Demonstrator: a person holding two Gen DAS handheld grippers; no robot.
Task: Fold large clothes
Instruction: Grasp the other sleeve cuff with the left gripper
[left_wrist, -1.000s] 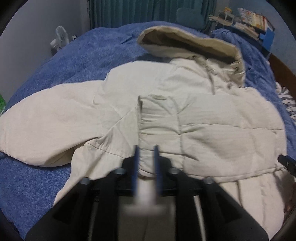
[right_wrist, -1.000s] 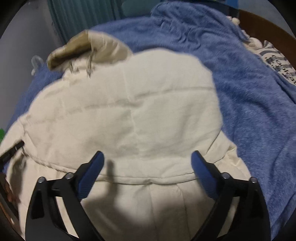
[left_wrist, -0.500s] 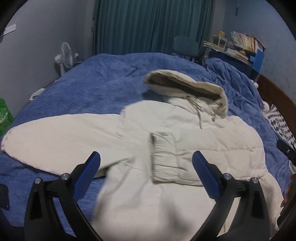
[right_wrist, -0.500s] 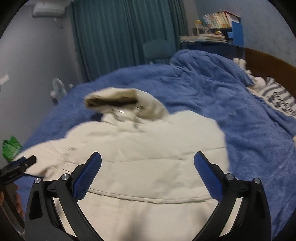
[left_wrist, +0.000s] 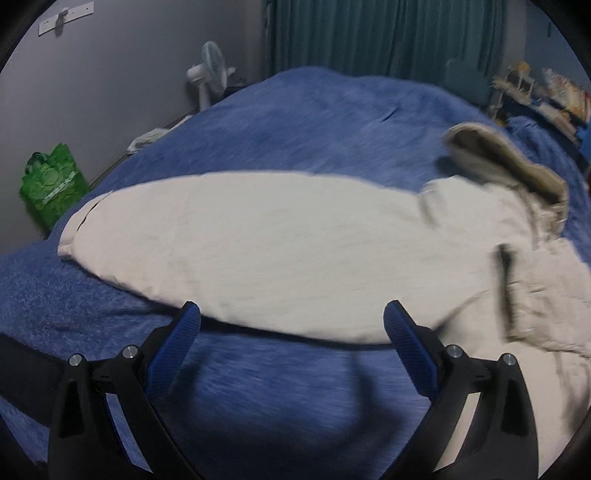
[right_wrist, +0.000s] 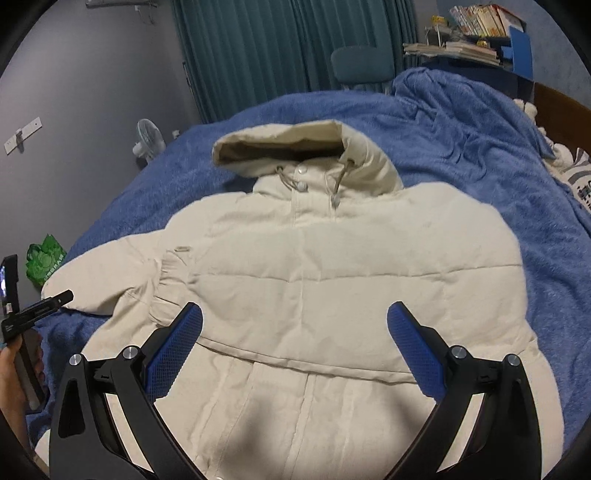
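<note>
— Cream jacket lies on the bed; has the left gripper let go of the sleeve cuff?
— Yes, now spread wide, empty, beside the outstretched sleeve. Right gripper stays open above the jacket's hem.

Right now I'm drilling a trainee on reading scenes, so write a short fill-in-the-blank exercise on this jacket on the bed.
1. The cream jacket lies on a ____ blanket.
2. The hood points toward the ____ curtain.
3. One sleeve lies ____ across the blanket.
4. Both the left gripper and the right gripper hold ____.

Missing words: blue; teal; stretched out; nothing
</note>
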